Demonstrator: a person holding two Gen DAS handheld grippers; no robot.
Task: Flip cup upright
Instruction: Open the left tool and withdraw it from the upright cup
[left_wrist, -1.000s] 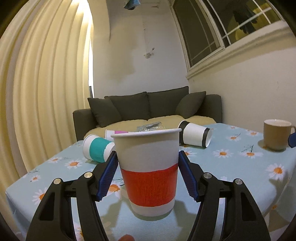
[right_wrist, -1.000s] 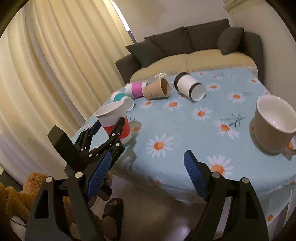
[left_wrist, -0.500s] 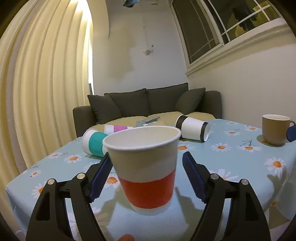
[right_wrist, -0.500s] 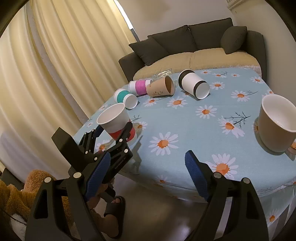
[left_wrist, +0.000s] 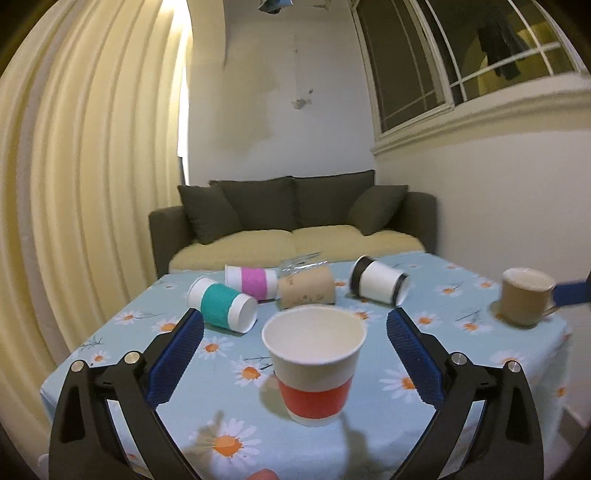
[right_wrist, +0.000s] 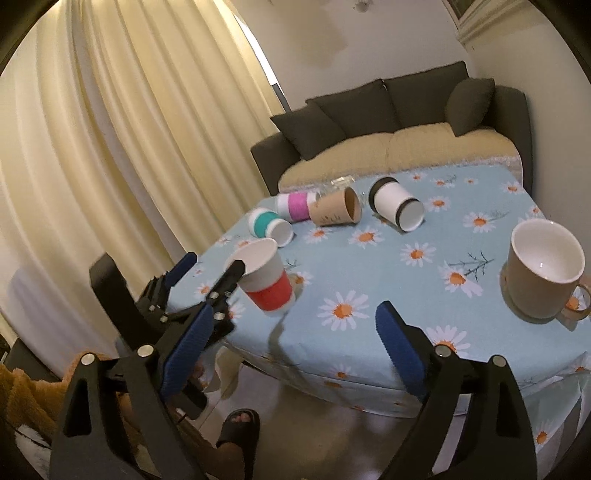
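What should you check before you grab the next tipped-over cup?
1. Red-banded paper cup upright, mouth up, on the daisy tablecloth: ok.
2. Left gripper open, both fingers apart from that cup: ok.
3. Right gripper open and holding nothing: ok.
4. Cups left lying on their sides: teal-banded cup, pink-banded cup, brown paper cup, black-rimmed white cup: not ok.
5. Beige mug upright, apart from the paper cups: ok.
6. Clear item behind the brown paper cup: cannot tell what it is.
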